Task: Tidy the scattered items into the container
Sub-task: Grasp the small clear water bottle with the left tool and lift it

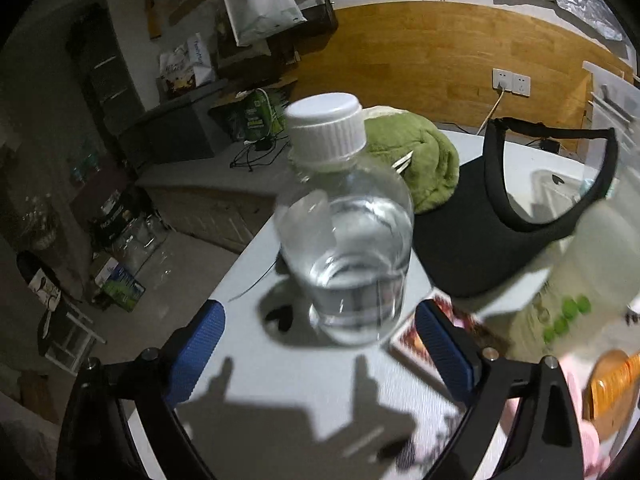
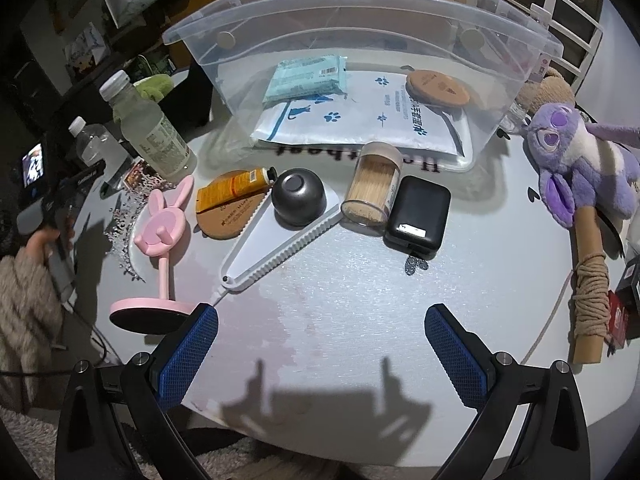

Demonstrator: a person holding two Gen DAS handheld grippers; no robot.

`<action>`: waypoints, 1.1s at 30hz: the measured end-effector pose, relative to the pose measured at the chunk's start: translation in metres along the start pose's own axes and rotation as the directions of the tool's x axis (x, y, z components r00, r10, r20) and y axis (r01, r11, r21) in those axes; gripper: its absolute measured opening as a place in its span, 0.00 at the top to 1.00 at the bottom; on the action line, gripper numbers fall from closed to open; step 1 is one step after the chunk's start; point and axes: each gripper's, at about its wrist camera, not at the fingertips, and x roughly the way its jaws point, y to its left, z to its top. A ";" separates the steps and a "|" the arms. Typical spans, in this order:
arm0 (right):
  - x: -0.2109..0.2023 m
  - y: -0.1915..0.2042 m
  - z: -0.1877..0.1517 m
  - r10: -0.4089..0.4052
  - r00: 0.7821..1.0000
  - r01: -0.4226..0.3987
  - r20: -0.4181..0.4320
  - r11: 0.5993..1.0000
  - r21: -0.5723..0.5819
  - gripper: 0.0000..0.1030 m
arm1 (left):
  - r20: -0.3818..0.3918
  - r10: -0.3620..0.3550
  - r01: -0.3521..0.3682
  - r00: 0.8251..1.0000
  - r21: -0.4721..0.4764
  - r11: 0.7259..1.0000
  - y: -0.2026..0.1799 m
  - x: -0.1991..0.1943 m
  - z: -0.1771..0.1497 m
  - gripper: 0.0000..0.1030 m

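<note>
Container [image 2: 192,46]: holds three flat items; water bottle [image 1: 344,216] apparently upright on tabletop [image 2: 360,280], between my left fingers [image 1: 200,344], spread; right fingers [image 2: 192,348] spread, empty.

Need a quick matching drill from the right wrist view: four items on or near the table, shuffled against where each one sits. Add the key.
Items:
1. teal tissue pack
2. toothpick jar
3. purple plush toy
4. pink rabbit-ear stand

Places:
A. at the table's left edge, its round base near the left finger of the right tool
B. inside the clear bin, on the white pouch
C. right of the bin, outside it
D. in front of the bin, beside the black case

Pairs: 1-B, 2-D, 3-C, 4-A
</note>
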 end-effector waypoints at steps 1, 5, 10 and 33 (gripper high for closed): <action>0.001 0.000 0.001 -0.004 1.000 0.004 -0.004 1.000 0.000 0.00 | 0.003 0.001 -0.001 1.000 0.000 1.000 -0.002 0.004 0.003 0.06; 0.004 0.000 0.003 -0.019 1.000 0.019 -0.015 1.000 -0.007 0.00 | 0.010 0.010 -0.010 1.000 -0.003 1.000 -0.008 0.019 0.015 0.06; 0.005 0.003 0.005 -0.034 0.999 0.034 -0.022 0.999 -0.024 0.00 | 0.004 0.012 -0.012 1.000 -0.013 1.000 -0.015 0.036 0.021 0.06; 0.009 0.013 0.009 -0.013 0.999 0.009 -0.039 0.996 -0.088 0.00 | -0.019 -0.032 0.031 0.999 -0.007 0.999 -0.016 0.050 0.020 0.25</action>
